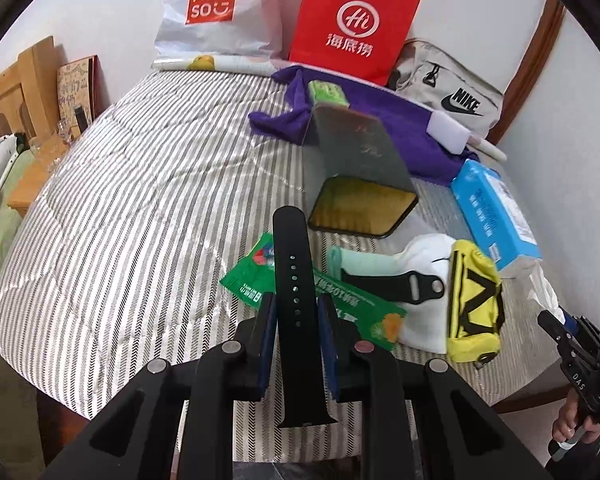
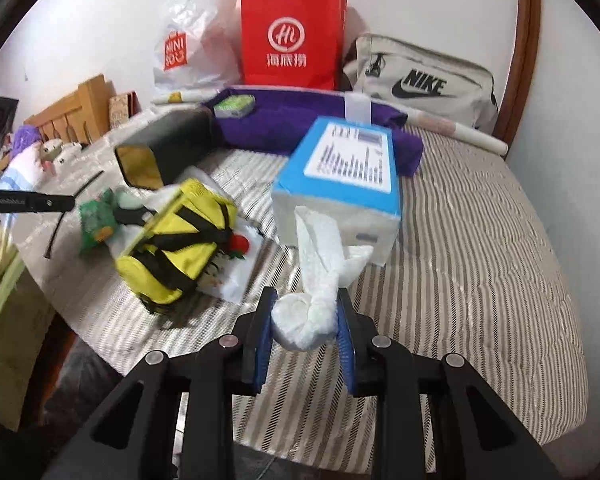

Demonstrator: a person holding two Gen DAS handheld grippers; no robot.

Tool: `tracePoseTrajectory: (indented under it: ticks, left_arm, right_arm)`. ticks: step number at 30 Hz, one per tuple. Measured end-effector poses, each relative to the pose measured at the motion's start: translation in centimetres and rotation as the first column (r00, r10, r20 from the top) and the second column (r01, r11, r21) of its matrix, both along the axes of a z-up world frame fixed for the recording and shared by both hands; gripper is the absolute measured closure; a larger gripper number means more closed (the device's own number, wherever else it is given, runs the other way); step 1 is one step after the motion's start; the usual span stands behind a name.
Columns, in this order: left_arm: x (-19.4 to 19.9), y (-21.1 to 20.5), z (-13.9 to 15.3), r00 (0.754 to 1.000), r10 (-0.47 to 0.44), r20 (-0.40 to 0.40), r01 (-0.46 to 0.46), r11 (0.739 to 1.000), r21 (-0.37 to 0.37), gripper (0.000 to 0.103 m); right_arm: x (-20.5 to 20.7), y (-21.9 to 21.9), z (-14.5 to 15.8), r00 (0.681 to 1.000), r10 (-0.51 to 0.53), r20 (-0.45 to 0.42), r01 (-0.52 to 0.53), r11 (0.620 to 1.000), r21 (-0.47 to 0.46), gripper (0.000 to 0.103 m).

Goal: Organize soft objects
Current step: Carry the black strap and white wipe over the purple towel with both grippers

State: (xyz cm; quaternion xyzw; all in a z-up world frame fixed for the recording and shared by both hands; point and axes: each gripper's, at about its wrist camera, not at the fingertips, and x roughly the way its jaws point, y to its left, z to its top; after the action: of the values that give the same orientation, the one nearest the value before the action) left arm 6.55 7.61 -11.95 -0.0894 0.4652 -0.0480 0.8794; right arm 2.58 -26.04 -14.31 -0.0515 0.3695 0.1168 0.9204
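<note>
My left gripper [image 1: 296,312] is shut on a black watch strap [image 1: 294,280] and holds it upright above the striped bed [image 1: 140,200]. A second black strap piece [image 1: 400,284] lies on a white sock [image 1: 424,256] beside a yellow pouch [image 1: 474,300] and a green packet [image 1: 256,272]. My right gripper [image 2: 306,316] is shut on a white tissue [image 2: 312,280] drawn out of the blue tissue pack [image 2: 344,168]. The yellow pouch [image 2: 180,240] lies to its left.
A dark open box [image 1: 360,184] lies on its side mid-bed. A purple towel [image 1: 380,120], a green packet, a white sponge [image 1: 448,132], a red paper bag [image 1: 352,24], a Miniso bag [image 1: 212,8] and a Nike bag [image 1: 452,92] sit at the back.
</note>
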Motion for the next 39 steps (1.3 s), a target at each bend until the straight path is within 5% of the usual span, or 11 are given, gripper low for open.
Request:
tracePoseTrajectory:
  ticks: [18, 39]
  left_arm:
    - [3.1, -1.3, 6.5, 0.996, -0.044, 0.077, 0.044, 0.999, -0.003, 0.083]
    - [15.1, -2.8, 8.4, 0.997, -0.054, 0.049, 0.056, 0.997, -0.045, 0.083]
  right_arm:
    - [3.6, -0.2, 6.1, 0.997, 0.012, 0.081, -0.017, 0.997, 0.069, 0.075]
    - [16.4, 0.5, 9.1, 0.997, 0.021, 0.074, -0.026, 0.998, 0.06, 0.075]
